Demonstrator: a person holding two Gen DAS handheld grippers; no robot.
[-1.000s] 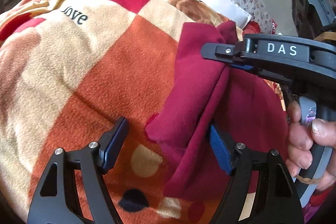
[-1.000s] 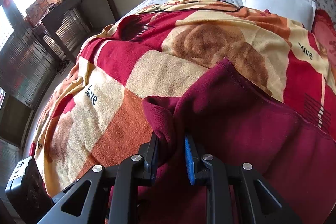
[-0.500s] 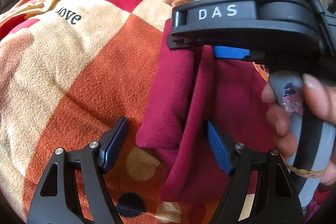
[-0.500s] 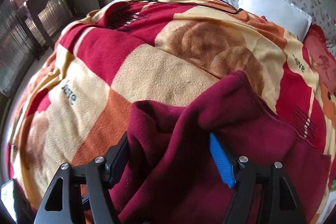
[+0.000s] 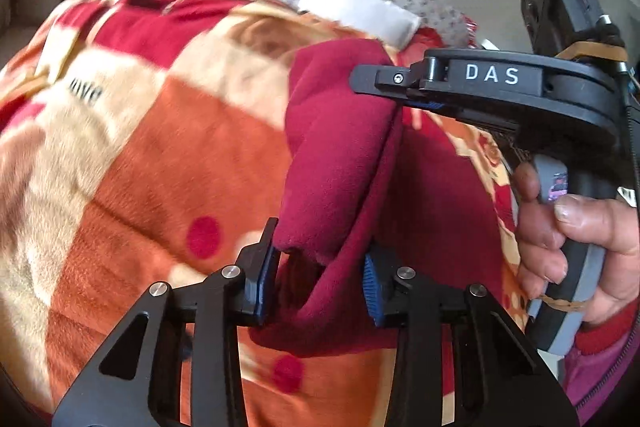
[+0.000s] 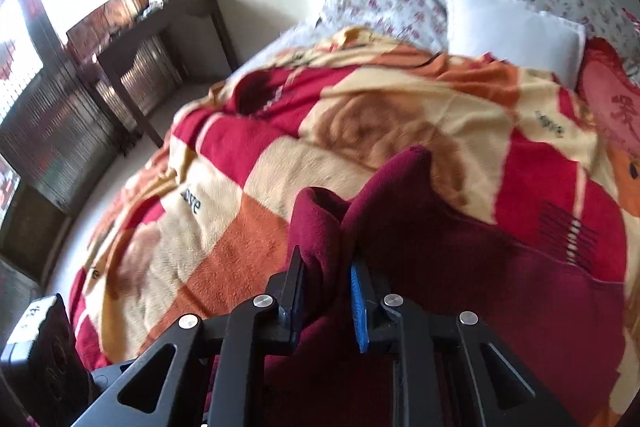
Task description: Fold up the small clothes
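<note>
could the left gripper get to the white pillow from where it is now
Probably not yet. The left gripper has just closed its fingers on the maroon garment, which the right gripper also holds, and the white pillow lies far across the blanket.

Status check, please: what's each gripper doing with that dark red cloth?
Left gripper and right gripper: jaws just closed, gripping maroon garment. Garment lifted off blanket. Nothing in the way.

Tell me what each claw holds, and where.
Both hold the dark red fleece garment: left claw on a bunched corner, right claw on a gathered fold.
</note>
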